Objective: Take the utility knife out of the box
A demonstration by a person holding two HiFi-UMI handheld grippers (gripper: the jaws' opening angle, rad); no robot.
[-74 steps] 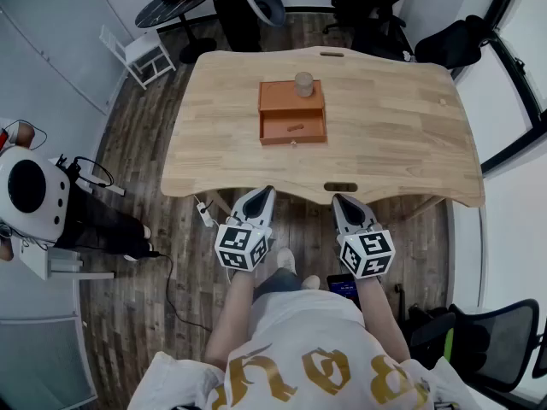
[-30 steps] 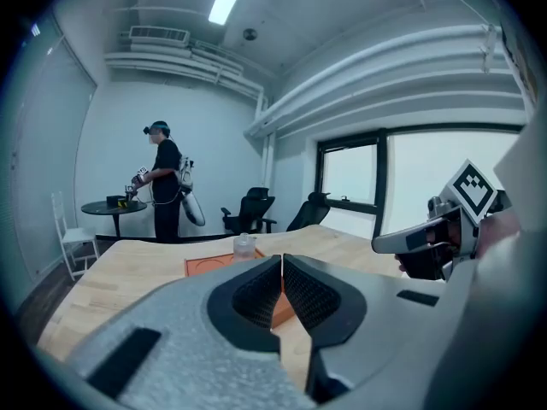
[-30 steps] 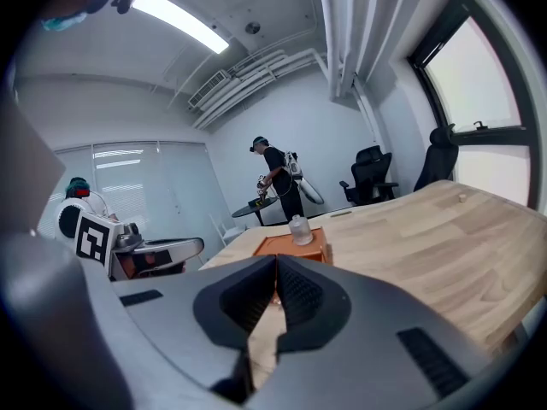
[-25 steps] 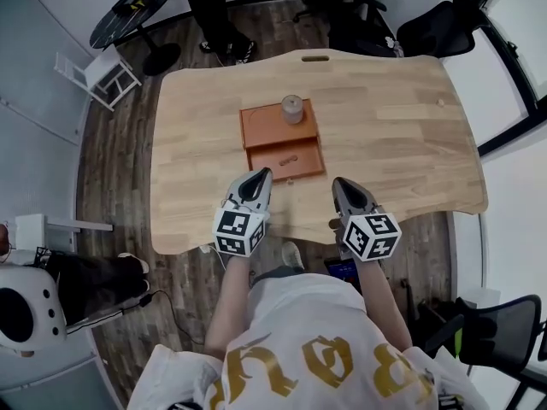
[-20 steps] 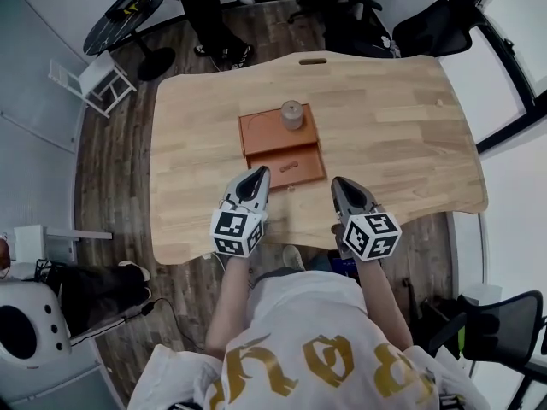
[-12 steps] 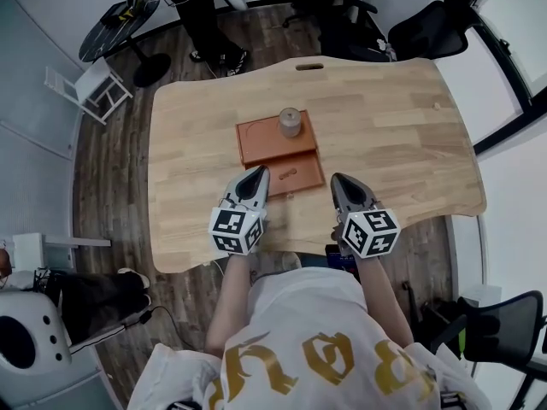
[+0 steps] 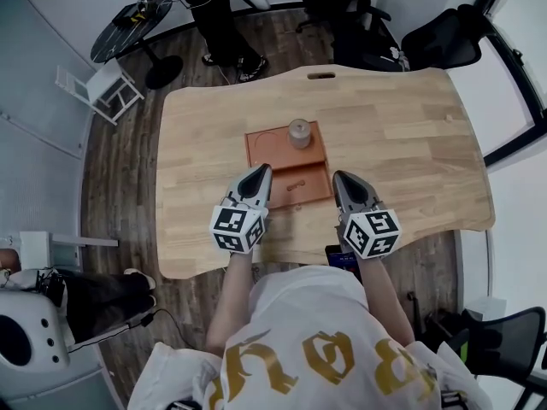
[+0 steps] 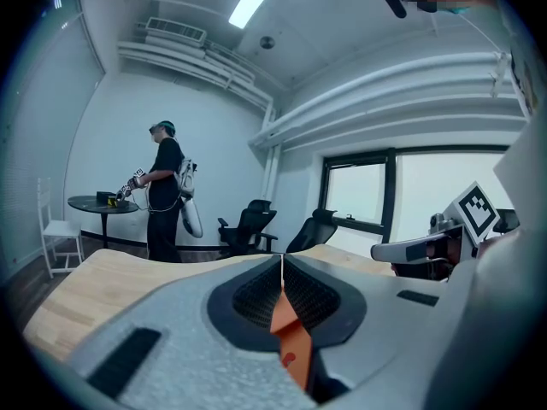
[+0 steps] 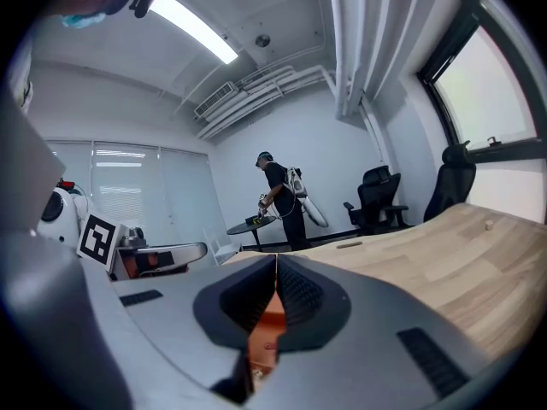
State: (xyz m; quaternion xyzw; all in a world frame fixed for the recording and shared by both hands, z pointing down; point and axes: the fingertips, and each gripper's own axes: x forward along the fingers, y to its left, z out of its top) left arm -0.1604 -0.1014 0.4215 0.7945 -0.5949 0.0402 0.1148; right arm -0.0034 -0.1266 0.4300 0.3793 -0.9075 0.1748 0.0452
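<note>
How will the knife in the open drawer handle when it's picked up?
The knife looks small and slim, so it is probably light and stiff. It lies flat in the drawer, so it may slide before a pinch catches it.

This is an office, or an office used as a test room. A large pale wooden desk [image 7: 402, 135] with cable slots stands on a dark plank floor [image 7: 120, 169]. Black swivel office chairs [image 7: 444, 41] are on its far side. At far left are a small round black table [image 7: 128, 28] and a white chair [image 7: 107, 88]. Dark-framed windows [image 8: 427, 195] line the right wall, with a strip ceiling light [image 9: 192, 28] and white exposed pipes [image 8: 385, 84] overhead.
</note>
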